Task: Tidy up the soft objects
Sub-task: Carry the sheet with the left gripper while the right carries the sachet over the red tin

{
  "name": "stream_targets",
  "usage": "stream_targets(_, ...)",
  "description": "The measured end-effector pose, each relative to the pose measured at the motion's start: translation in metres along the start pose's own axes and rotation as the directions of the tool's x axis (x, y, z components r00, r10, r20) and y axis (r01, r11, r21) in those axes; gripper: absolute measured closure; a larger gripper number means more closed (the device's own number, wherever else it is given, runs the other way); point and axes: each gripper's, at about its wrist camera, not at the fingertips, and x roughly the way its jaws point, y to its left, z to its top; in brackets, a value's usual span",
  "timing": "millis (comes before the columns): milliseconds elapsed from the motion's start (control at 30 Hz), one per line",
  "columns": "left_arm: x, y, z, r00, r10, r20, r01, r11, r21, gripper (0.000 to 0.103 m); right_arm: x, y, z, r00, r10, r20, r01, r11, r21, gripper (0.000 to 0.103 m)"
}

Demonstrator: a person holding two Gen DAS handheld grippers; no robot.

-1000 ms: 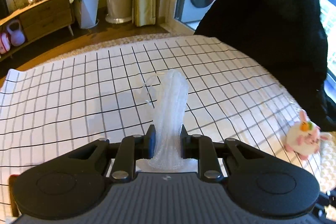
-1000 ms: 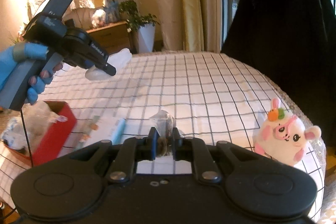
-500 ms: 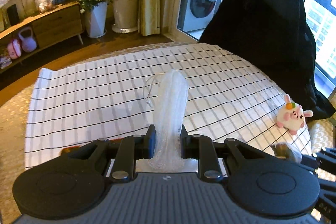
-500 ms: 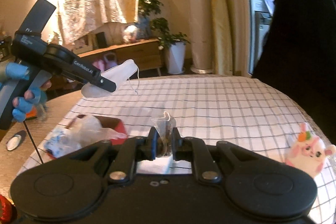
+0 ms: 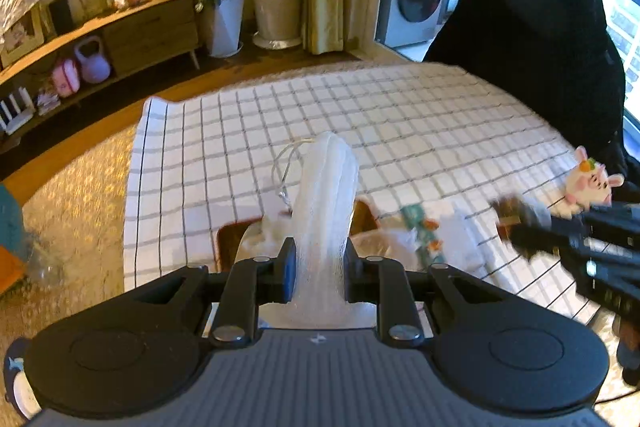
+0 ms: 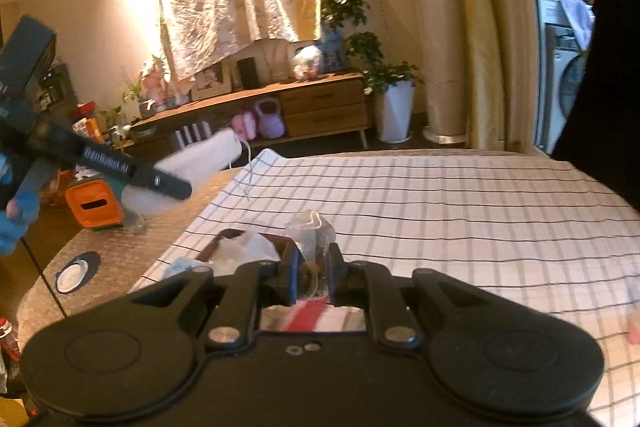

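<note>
My left gripper point(image 5: 320, 263) is shut on a white mesh face mask point(image 5: 324, 195) that stands up between the pads, its elastic loop hanging to the left. It hovers over a red-brown box point(image 5: 230, 239) stuffed with plastic bags. From the right wrist view the same left gripper point(image 6: 160, 183) and mask point(image 6: 204, 157) are in the air at the far left. My right gripper point(image 6: 312, 271) is shut on a small clear plastic packet point(image 6: 310, 231) with dark contents, above the box point(image 6: 224, 237). That gripper appears blurred at the right point(image 5: 516, 219).
A black-and-white checked cloth point(image 5: 420, 131) covers the table. A pink-and-white plush bunny point(image 5: 588, 183) sits at its right edge, next to a black garment point(image 5: 532, 27). An orange container point(image 6: 94, 203) stands on the carpet at the left. A person's blue-gloved hand point(image 6: 12, 223) holds the left gripper.
Both grippers have drawn back and risen, each keeping its item. The table's left edge and the box have come into sight under the left gripper. The plush has slid toward the right edge.
</note>
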Motion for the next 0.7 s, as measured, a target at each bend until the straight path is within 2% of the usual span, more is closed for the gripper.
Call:
stream_targets(100,0.012,0.002,-0.020,0.999,0.027,-0.021,-0.027,0.999,0.023,0.082,0.017,0.006,0.005,1.000,0.022,-0.020,-0.022,1.000,0.000,0.091)
stream_targets(400,0.044,0.006,-0.057,0.998,0.014,-0.060,-0.014,1.000,0.010,0.082,0.067,0.017,0.000,0.995,0.076,-0.064,-0.075,0.997,0.027,0.090)
stream_targets(567,0.062,0.000,-0.067,0.999,0.027,-0.046,-0.026,0.999,0.029,0.082,0.094,0.015,-0.006,0.992,0.066,-0.107,-0.060,0.997,0.053,0.090)
stream_targets(700,0.080,0.000,-0.071,0.998,0.012,-0.060,-0.012,1.000,0.003,0.082,0.114,0.011,-0.012,0.989,0.053,-0.137,-0.044,0.996,0.074,0.090)
